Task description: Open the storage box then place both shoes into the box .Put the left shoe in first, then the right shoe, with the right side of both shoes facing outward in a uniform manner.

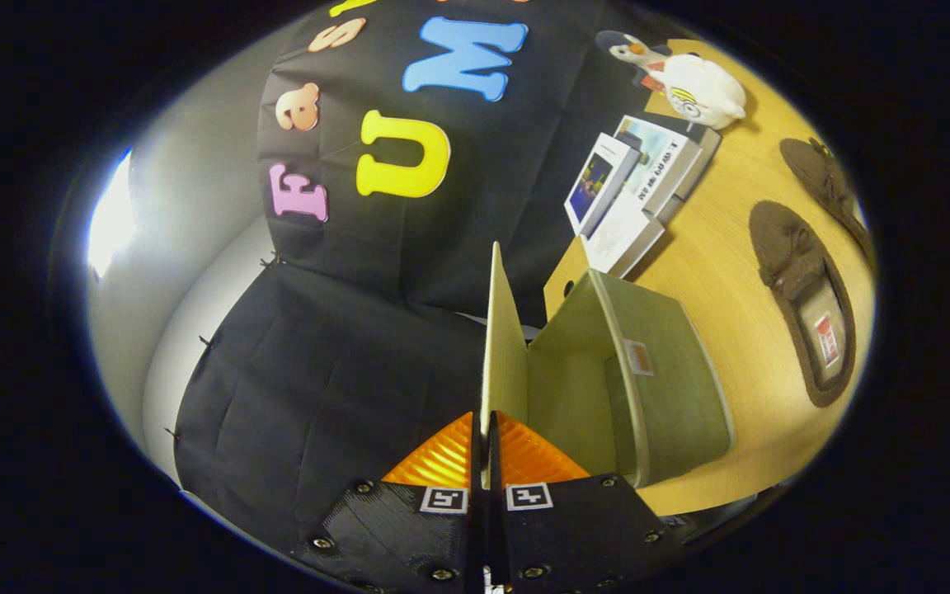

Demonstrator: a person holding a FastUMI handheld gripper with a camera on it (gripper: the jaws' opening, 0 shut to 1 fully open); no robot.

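Observation:
My gripper (484, 429) is shut on the thin pale lid (504, 330) of the green storage box (665, 388). The lid stands swung up, edge-on between the fingers, and runs ahead of them. The box lies open just to the right of the fingers on the wooden table (722, 272), its pale inside showing. Two brown shoes lie on the table beyond the box: one shoe (805, 305) close to it with its opening and a label in view, the other shoe (825, 186) farther off. The view is rolled, so the table stands tilted.
A stack of books (640, 190) lies on the table beyond the box, near the black cloth wall. Two soft toys (689, 78) sit behind the books. A pale wall (186, 272) shows past the cloth, left of the fingers.

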